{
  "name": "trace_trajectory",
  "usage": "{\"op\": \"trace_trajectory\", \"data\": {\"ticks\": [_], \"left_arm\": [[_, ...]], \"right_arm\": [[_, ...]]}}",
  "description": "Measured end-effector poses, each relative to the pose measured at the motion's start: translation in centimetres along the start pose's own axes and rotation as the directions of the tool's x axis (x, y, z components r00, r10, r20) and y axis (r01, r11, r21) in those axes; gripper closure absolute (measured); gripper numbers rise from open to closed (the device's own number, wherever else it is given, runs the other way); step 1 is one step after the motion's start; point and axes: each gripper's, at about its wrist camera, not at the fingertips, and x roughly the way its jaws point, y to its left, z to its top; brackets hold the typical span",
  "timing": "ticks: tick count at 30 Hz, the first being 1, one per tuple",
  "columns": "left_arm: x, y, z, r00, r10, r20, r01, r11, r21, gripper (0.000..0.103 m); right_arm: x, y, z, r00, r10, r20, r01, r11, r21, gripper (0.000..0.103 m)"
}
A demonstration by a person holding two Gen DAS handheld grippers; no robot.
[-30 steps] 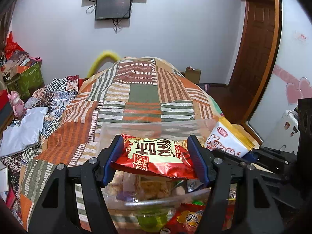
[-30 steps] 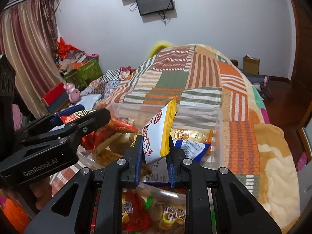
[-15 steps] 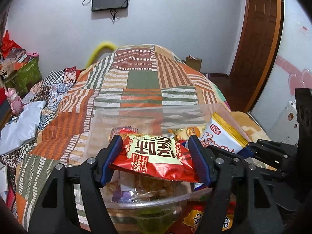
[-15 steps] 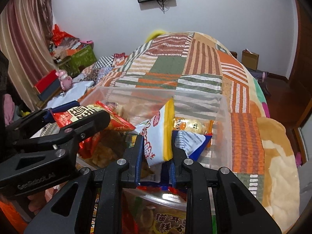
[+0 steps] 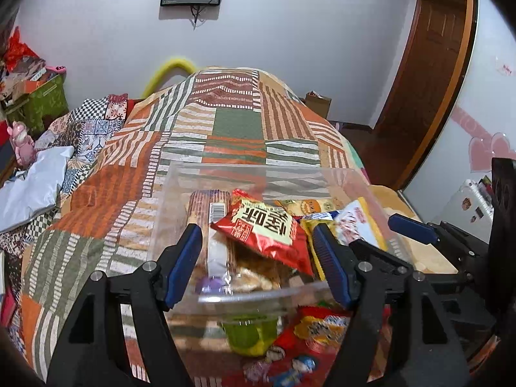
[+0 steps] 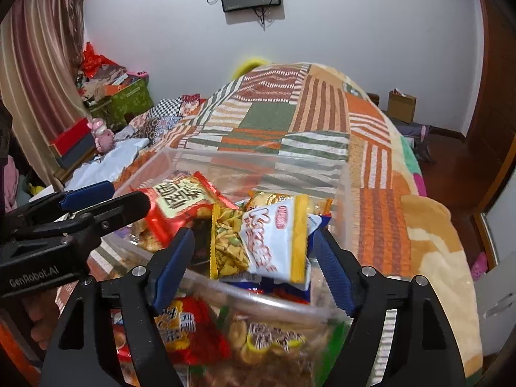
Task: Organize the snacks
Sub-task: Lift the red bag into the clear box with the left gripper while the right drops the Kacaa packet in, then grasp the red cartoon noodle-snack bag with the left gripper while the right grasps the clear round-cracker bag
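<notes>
We hold both tools over the clear plastic bin (image 5: 180, 174) on the patchwork bedspread (image 5: 238, 122). Our left tool (image 5: 258, 259) is opening, its jaws clear of the red snack bag (image 5: 264, 229), which lies tilted on the packets inside the bin. Our right tool (image 6: 254, 267) is opening too, its pads apart from the white and yellow snack bag (image 6: 277, 242), which lies in the bin's right half, beside a yellow packet (image 6: 225, 242).

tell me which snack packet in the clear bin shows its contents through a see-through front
The yellow-edged packet of green and yellow sticks, between the red packet and the white-and-yellow packet. Both of those are opaque printed foil.
</notes>
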Motion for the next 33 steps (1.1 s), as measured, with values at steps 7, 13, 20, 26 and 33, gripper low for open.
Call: {"op": "trace_trajectory", "data": {"ticks": [7, 13, 20, 26, 33], "left_arm": [[-2.9, -0.6, -1.5, 1.000, 0.007, 0.016, -0.008, 1.000, 0.026, 0.029], [-5.4, -0.4, -3.2, 1.000, -0.001, 0.016, 0.001, 1.000, 0.021, 0.023], [-8.0, 0.3, -6.1, 1.000, 0.006, 0.004, -0.006, 1.000, 0.022, 0.018], [-8.9, 1.6, -9.2, 1.000, 0.015, -0.023, -0.015, 1.000, 0.010, 0.017], [-8.9, 3.6, -11.6, 0.999, 0.036, -0.039, -0.037, 0.999, -0.013, 0.017]], "right_arm": [[-2.8, -0.3, -0.7, 0.999, 0.007, 0.033, -0.007, 1.000, 0.018, 0.029], [-5.1, 0.3, -2.5, 0.999, -0.001, 0.039, 0.002, 1.000, -0.009, 0.029], [-6.2, 1.5, -5.4, 1.000, 0.029, 0.008, -0.029, 1.000, -0.009, 0.023], [-4.7, 3.6, -7.9, 0.995, 0.072, -0.069, -0.074, 0.997, -0.020, 0.023], [-1.4, 5.8, -8.4, 0.984, 0.089, -0.157, -0.097, 0.994, -0.042, 0.023]]}}
